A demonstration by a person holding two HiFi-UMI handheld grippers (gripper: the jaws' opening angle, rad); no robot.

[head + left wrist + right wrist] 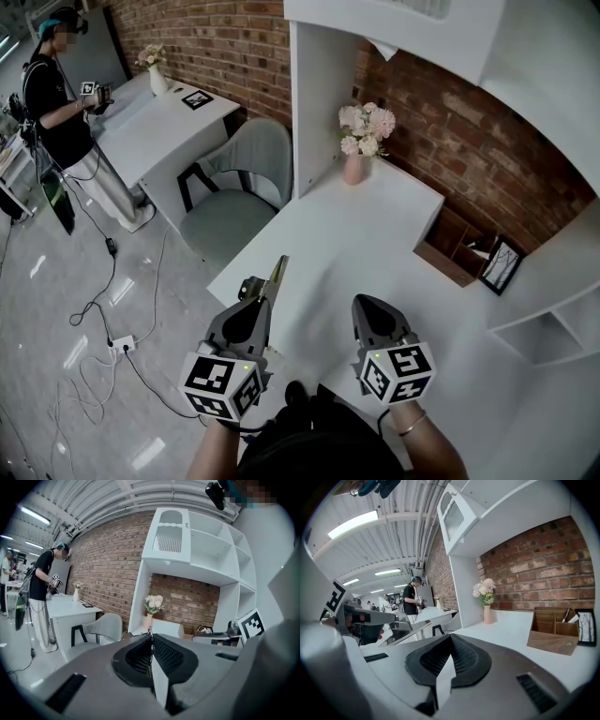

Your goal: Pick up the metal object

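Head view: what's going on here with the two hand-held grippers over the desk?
A person holds a hand-held gripper in each hand over a white desk. The left hand-held gripper is shut on a thin metal strip, which sticks out past its jaws and looks lifted off the desk. The right hand-held gripper is shut with nothing in it, beside the left one. A vase of flowers stands at the back of the desk.

Holding a thin metal object (278,270) in the left gripper (261,302) over the white counter's (375,234) edge, beside the right gripper (368,306).
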